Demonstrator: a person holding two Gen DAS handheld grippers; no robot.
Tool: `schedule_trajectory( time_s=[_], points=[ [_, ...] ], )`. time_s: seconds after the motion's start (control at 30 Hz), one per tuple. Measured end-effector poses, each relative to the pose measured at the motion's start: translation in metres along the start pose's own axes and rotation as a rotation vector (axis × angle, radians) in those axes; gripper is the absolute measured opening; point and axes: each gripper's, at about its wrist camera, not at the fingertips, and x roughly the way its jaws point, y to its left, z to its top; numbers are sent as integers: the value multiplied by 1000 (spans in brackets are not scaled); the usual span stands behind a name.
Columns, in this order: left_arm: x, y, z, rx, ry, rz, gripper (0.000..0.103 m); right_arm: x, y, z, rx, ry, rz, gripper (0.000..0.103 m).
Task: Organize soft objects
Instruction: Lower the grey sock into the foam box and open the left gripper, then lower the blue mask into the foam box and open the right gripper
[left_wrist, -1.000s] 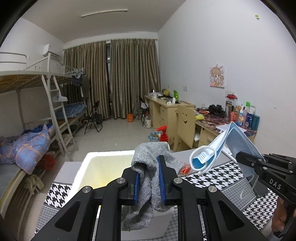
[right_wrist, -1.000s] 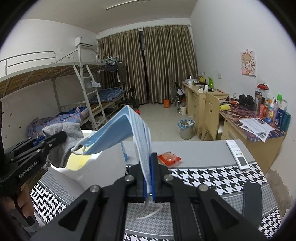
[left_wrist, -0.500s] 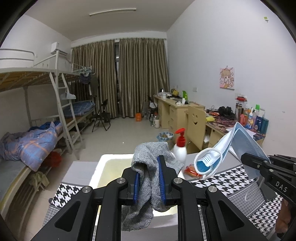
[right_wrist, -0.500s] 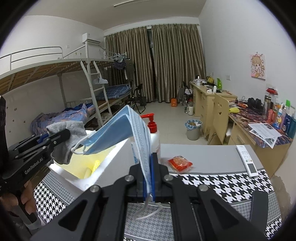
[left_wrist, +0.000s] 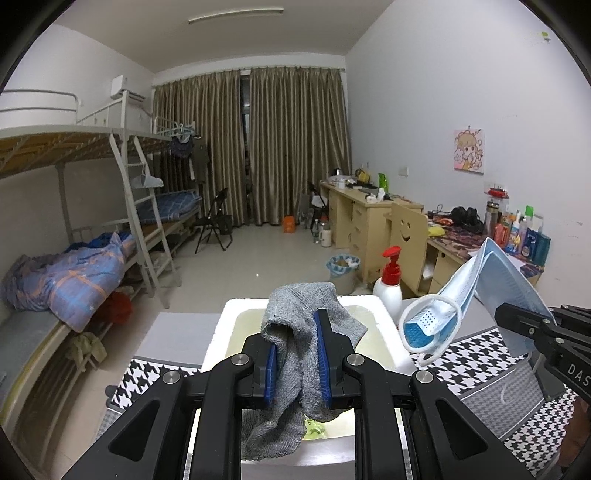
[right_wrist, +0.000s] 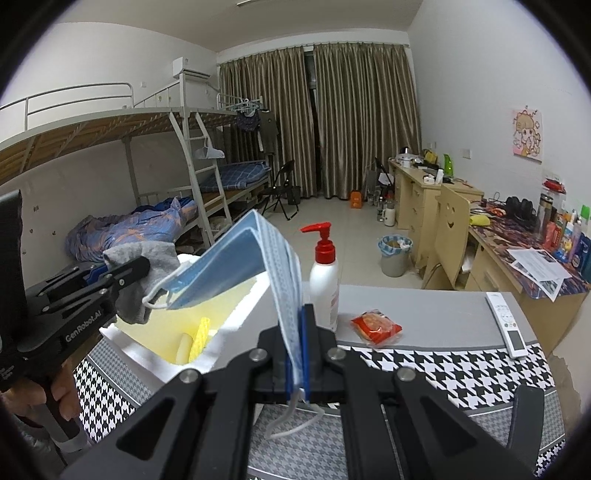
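Left claw (left_wrist: 295, 360): clamped on one grey sock (left_wrist: 301, 332), gripped mid-length between the blue pads; the cuff stands above the pads and the toe end hangs limp below. It hangs over the open white foam box (left_wrist: 384, 317).

Right claw (right_wrist: 300, 347): closed tight on one blue face mask (right_wrist: 255, 258), pinched at one end of the pleated panel. The rest of the mask arches up and out toward the box, and an ear loop dangles under the pads.

Handling, as judged: both items are light, soft and without stiffness. The knit sock should sit securely in a mid-body pinch and will drape and drop slack on release. The mask is thin and smoother, so an edge pinch could slip or let it swing; a hold on the folded panel rather than on a loop looks safer. Neither appears fragile.

Count on the surface (right_wrist: 461, 373): one foam box, with a yellow rolled item (right_wrist: 195, 338) lying inside; one pump bottle (right_wrist: 325, 273) with a red top, just beside the box; one red snack packet (right_wrist: 376, 326); one white remote (right_wrist: 506, 323) near the right edge.
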Motion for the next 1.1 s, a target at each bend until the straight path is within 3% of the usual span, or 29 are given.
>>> schedule_trajectory(
  time_s=[0.1, 0.17, 0.2, 0.33, 0.5, 0.67, 1.1],
  points=[
    [6, 2, 0, 2, 14, -6, 30, 4, 4, 1, -5, 5, -2, 7],
    [10, 3, -1, 3, 23, -10, 56, 6, 7, 1, -8, 11, -5, 7],
    [11, 5, -2, -1, 21, -7, 62, 7, 8, 0, -10, 11, -6, 7],
    [9, 13, -2, -9, 11, 0, 69, 7, 10, 1, -12, 12, -9, 7],
    [-1, 29, -3, -48, -26, 38, 88, 10, 14, 4, -20, 15, -7, 7],
    [-10, 38, -3, -57, -51, 65, 98, 12, 20, 10, -36, 15, 0, 7],
    [-35, 61, -5, -78, -89, 133, 101, 17, 39, 17, -77, 16, 24, 7]
  ],
)
